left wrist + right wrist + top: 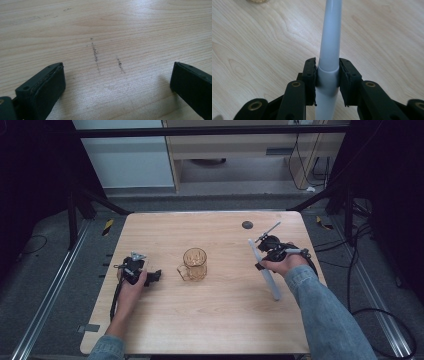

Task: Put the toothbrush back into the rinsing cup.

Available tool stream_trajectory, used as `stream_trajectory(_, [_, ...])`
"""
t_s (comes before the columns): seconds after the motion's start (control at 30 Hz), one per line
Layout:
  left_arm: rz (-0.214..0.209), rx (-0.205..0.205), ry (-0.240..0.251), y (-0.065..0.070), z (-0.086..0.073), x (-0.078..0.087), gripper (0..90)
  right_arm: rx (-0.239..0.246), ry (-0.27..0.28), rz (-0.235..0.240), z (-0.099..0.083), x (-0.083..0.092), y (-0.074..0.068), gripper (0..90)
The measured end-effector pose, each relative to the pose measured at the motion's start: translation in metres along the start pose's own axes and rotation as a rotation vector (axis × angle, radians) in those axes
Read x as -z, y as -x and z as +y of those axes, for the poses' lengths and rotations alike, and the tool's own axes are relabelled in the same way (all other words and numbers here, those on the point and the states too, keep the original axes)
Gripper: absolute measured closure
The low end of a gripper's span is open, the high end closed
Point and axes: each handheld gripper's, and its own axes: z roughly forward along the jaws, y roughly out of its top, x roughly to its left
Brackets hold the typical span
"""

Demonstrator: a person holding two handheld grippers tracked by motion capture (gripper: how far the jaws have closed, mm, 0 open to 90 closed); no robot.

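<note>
Right gripper point(327, 82) jaws pinch a pale grey tube point(329, 45) near the tabletop's point(220, 320) right edge. Left gripper point(117, 82) jaws are spread, empty, low over bare wood by the left edge. Amber glass mug point(194, 264) stands mid-tabletop. Likely step: tube into mug. Keep the clamp firm, tip the tube upright, centre it over the rim, then lower slowly.

L claw point(156, 275) jaws wide apart, low; R claw point(259, 266) clamped on something.

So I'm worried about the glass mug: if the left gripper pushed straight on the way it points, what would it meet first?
Probably the amber glass mug: the left gripper points right along the table toward its handle, though it may pass just in front.
</note>
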Motion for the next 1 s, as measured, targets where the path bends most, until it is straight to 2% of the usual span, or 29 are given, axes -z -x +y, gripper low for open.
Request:
stream_trajectory(0.1, [0.000, 0.001, 0.002, 0.000, 0.000, -0.001, 0.0, -0.017, 0.047, -0.014, 0.002, 0.015, 0.005, 68.5])
stream_trajectory(0.23, [0.000, 0.001, 0.002, 0.000, 0.000, -0.001, 0.0, -0.015, 0.075, -0.021, 0.004, 0.023, 0.009, 68.5])
stream_trajectory(0.27, [0.000, 0.001, 0.002, 0.000, 0.001, -0.001, 0.0, -0.020, 0.103, -0.028, 0.005, 0.028, 0.011, 68.5])
stream_trajectory(0.37, [0.000, 0.001, 0.002, 0.000, 0.001, -0.001, 0.0, -0.024, 0.132, -0.029, 0.008, 0.031, 0.013, 68.5])
stream_trajectory(0.47, [0.000, 0.001, 0.002, 0.000, 0.001, -0.001, 0.0, -0.031, 0.150, -0.027, 0.010, 0.031, 0.012, 68.5])
stream_trajectory(0.77, [0.000, 0.001, 0.001, 0.000, 0.001, -0.001, 0.0, -0.003, 0.219, -0.026, 0.024, 0.026, 0.006, 68.5])
stream_trajectory(0.87, [-0.001, 0.001, 0.002, 0.000, 0.001, -0.002, 0.0, 0.000, 0.248, -0.026, 0.029, 0.026, 0.003, 68.5])
stream_trajectory(0.9, [-0.001, 0.001, 0.001, 0.000, 0.001, -0.002, 0.0, -0.004, 0.273, -0.022, 0.033, 0.024, 0.000, 68.5])
stream_trajectory(1.0, [-0.001, 0.001, 0.001, 0.000, 0.001, -0.002, 0.0, 0.001, 0.294, -0.017, 0.036, 0.023, -0.001, 68.5])
